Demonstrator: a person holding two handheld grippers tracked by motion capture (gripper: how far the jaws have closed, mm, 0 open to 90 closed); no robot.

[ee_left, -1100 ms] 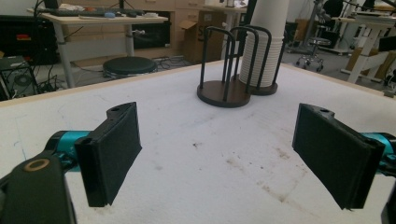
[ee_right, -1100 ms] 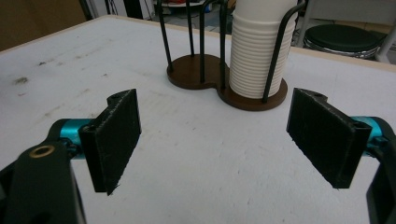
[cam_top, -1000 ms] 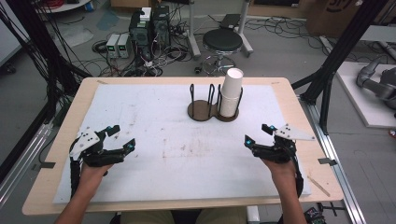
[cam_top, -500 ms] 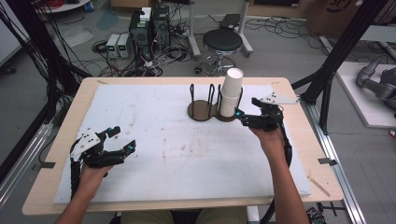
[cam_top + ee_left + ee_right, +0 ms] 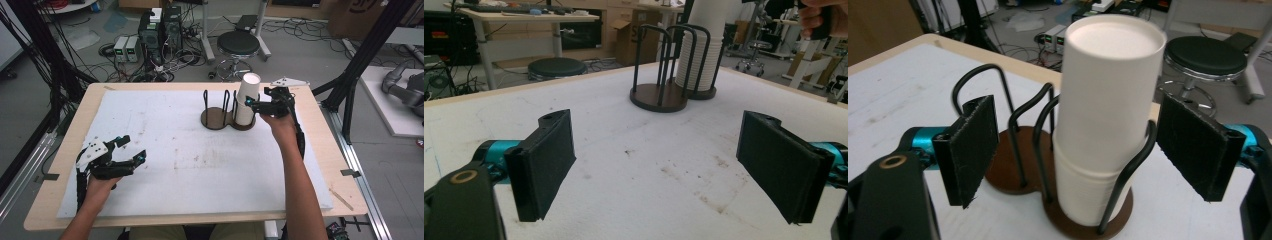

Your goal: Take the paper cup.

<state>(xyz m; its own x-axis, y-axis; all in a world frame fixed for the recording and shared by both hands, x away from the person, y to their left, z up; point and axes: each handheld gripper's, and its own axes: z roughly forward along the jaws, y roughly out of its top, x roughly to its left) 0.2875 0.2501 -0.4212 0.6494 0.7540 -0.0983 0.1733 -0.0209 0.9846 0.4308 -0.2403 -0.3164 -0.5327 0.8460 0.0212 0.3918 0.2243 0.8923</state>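
The stack of white paper cups (image 5: 1105,115) is framed between the wide-spread, empty fingers (image 5: 968,150) of the right gripper (image 5: 256,104); a low squeeze could catch the wire cup holder (image 5: 1120,182) and drag it. The left gripper (image 5: 131,150) is held agape, empty

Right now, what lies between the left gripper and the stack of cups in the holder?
In the high view, bare stained white mat lies between the left gripper and the stack of cups; near the cups stands the holder's empty bay.
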